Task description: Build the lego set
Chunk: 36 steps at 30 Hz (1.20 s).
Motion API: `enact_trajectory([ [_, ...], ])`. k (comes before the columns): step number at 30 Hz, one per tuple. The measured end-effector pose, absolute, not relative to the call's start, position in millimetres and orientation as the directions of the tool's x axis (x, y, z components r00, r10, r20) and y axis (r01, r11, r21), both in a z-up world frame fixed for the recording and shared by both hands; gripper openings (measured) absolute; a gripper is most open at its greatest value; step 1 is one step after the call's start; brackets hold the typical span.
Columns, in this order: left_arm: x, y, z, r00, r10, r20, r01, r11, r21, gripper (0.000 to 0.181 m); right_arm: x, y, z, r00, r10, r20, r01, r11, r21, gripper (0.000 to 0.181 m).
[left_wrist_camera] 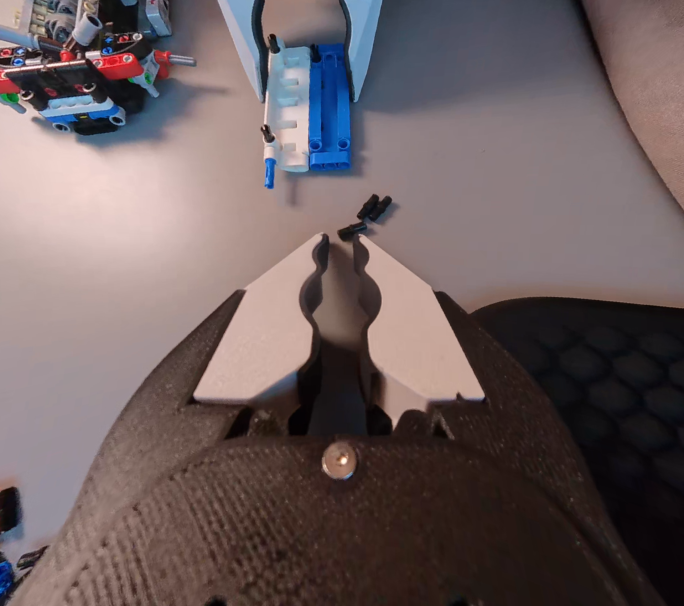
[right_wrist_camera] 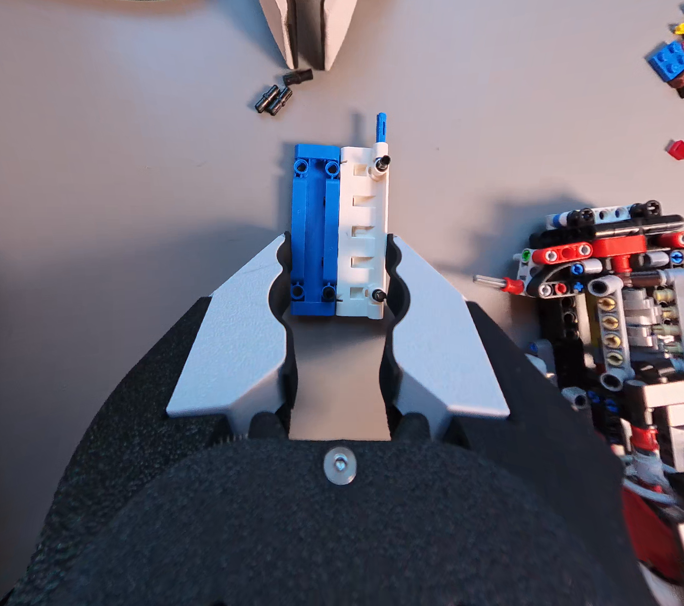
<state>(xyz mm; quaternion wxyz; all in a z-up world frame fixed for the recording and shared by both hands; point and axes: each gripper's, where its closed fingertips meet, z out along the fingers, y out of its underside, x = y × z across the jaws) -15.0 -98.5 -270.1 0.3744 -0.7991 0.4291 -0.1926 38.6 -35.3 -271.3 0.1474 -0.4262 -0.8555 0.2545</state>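
A blue and white panel assembly with black pins and a blue pin lies flat on the grey table. My right gripper is shut on its near end, one finger on the blue side and one on the white side. It also shows in the left wrist view gripping the assembly. My left gripper is open by a narrow gap and empty, its tips low at the table. One loose black pin lies just at its right fingertip. Two more black pins lie side by side just beyond.
A large red, black and white Technic model stands to the right of the assembly and shows in the left wrist view. Loose blue and red bricks lie far right. A black mesh cushion borders the table. One gripper's finger ends stand about 9 cm off the other's.
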Motion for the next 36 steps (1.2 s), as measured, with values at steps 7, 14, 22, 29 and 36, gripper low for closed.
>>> enact_trajectory([
  [7, -7, -102, -270, 0.495, -0.868, -0.043, -0.575, -0.290, -0.765, 0.012, 38, -38, -271, -0.570, 0.821, 0.030, 0.668, 0.485, -0.564, 0.049],
  [14, -3, -110, -271, 0.462, -0.887, -0.008, -0.580, -0.295, -0.759, 0.009, 37, -38, -271, -0.557, 0.830, 0.028, 0.681, 0.475, -0.557, 0.049],
  [22, -2, -121, -271, 0.459, -0.889, 0.008, -0.590, -0.311, -0.745, 0.008, 37, -38, -271, -0.540, 0.841, 0.023, 0.685, 0.455, -0.569, 0.049],
  [29, 3, -119, -271, 0.482, -0.876, 0.007, -0.582, -0.326, -0.745, 0.012, 36, -38, -271, -0.540, 0.841, 0.028, 0.679, 0.455, -0.576, 0.049],
  [36, -12, -100, -271, 0.570, -0.821, -0.016, -0.568, -0.380, -0.730, 0.002, 36, -38, -271, -0.583, 0.811, 0.039, 0.653, 0.497, -0.571, 0.049],
])
